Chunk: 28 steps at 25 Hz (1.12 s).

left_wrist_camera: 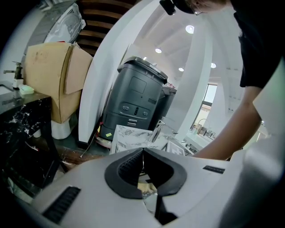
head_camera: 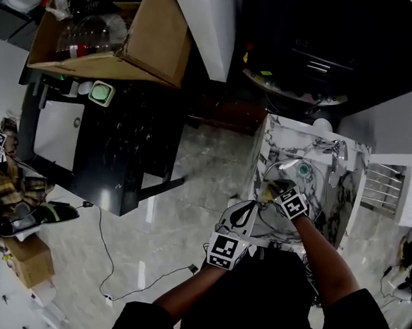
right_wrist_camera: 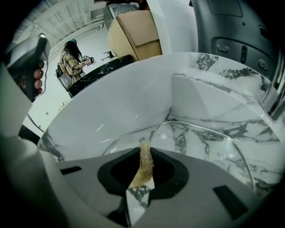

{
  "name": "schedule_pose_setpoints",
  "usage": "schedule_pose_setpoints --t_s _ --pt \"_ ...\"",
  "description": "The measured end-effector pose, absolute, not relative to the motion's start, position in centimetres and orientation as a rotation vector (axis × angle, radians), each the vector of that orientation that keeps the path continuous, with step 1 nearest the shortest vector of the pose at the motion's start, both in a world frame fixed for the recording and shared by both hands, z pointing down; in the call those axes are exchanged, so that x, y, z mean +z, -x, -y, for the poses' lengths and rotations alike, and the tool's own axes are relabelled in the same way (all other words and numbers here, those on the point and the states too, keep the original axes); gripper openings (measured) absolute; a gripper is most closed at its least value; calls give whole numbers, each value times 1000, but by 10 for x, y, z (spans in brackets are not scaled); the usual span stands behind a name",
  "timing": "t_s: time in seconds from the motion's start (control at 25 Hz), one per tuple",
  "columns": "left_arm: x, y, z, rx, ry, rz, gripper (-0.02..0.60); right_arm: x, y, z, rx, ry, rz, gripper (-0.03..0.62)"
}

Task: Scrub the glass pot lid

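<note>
Your right tool [right_wrist_camera: 144,152] is clamped on a thin tan scrubbing pad [right_wrist_camera: 144,171], which pokes only a little past the jaw tips. That is probably the main risk. With so little pad showing, a firm press could bring the hard jaw tips onto the glass, scratching it or making it skid. The glass pot lid [right_wrist_camera: 200,142] looks smooth and clear, so a sideways stroke could slide it across the marble sink [right_wrist_camera: 209,84] and knock it against the wall. The pad is gripped by a narrow edge and could fold or pull free.

Your left tool [left_wrist_camera: 142,150] has its jaws drawn together at the tips. Clear glass seems to show in the slit behind them, but it is unclear whether they pinch the lid's rim. If they don't, nothing steadies the lid.

The lid lies in the sink basin, just ahead of and below the right tool. Its curved rim arcs across in front of the pad's tip. Whether pad and glass touch cannot be told.
</note>
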<state>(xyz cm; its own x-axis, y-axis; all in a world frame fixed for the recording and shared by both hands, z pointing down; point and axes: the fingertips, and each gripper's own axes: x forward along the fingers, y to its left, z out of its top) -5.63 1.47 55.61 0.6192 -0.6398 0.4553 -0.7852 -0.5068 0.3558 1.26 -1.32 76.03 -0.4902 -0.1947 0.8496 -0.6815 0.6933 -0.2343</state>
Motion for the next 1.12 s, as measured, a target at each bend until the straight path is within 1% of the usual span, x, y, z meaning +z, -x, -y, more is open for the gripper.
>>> schedule_pose_setpoints --t_s 0.32,1.12 --pt "560 56 -16 382 -2289 1120 15 760 -12 27 689 -640 2052 61" --pt "564 38 -23 434 -2280 1108 15 762 -34 60 657 -818 2067 61"
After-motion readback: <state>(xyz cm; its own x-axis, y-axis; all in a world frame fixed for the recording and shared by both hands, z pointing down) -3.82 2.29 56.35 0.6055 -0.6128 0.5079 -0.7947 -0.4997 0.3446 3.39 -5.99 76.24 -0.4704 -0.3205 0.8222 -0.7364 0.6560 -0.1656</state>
